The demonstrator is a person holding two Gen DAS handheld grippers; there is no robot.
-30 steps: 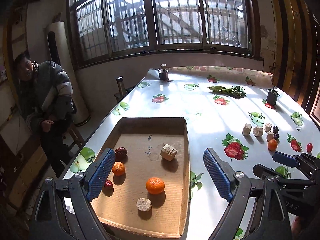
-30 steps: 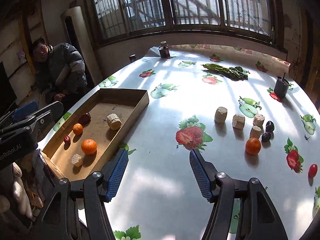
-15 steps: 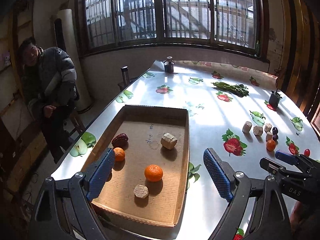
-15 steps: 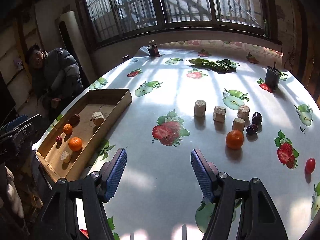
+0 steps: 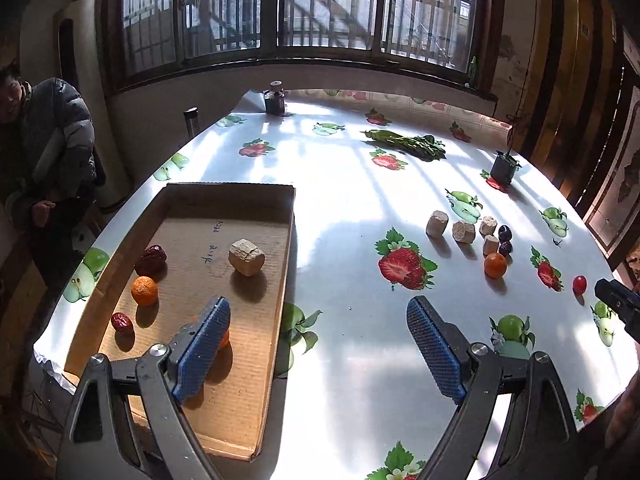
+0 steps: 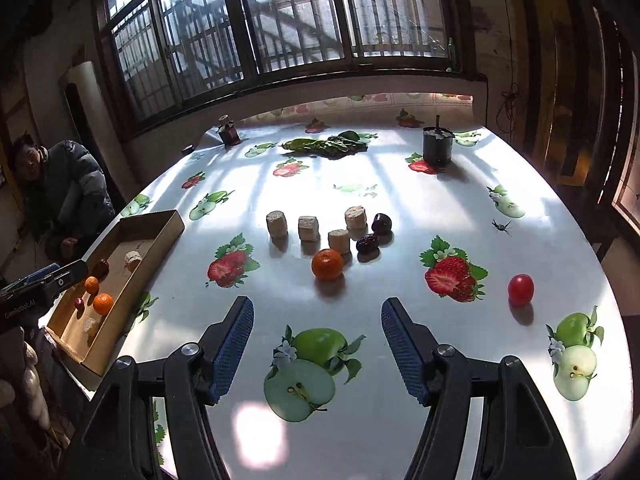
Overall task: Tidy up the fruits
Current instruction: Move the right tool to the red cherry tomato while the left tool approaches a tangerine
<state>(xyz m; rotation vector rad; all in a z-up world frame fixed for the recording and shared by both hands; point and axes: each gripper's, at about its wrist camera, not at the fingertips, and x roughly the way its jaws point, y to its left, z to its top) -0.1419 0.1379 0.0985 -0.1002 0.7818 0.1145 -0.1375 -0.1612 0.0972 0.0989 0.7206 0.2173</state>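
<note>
Since a second ago the right gripper (image 6: 317,342) has swung away from the cardboard tray (image 6: 158,250), so the loose fruit group now sits ahead of its fingers and the tray lies far left in its view; the left gripper (image 5: 318,350) has shifted so its left finger (image 5: 202,346) now hangs over the tray floor. Tray contents, left view: a tan cork-like cylinder (image 5: 247,257), a dark red date (image 5: 151,259), a small orange (image 5: 144,290), a smaller red date (image 5: 122,323), and a second orange (image 5: 224,338) mostly hidden behind the blue pad. On the table (image 6: 400,184), which wears a glossy white cloth printed with strawberries and apples: a mandarin (image 6: 327,264), four tan cylinders (image 6: 308,228) in a loose cluster, two dark plums or dates (image 6: 381,223) just beside them, and a red cherry tomato (image 6: 521,289) well apart to the right. Writing: "GenRobot.AI" is legible on the left gripper's body as seen from the right view; faint handwritten marks on the tray floor cannot be read. Left gripper: jaws spread wide, nothing between the pads, straddling the tray's right wall. Right gripper: jaws apart at a moderate gap, empty, above a printed apple and short of the mandarin. A seated person (image 6: 60,192) in a puffy jacket is at far left.
</note>
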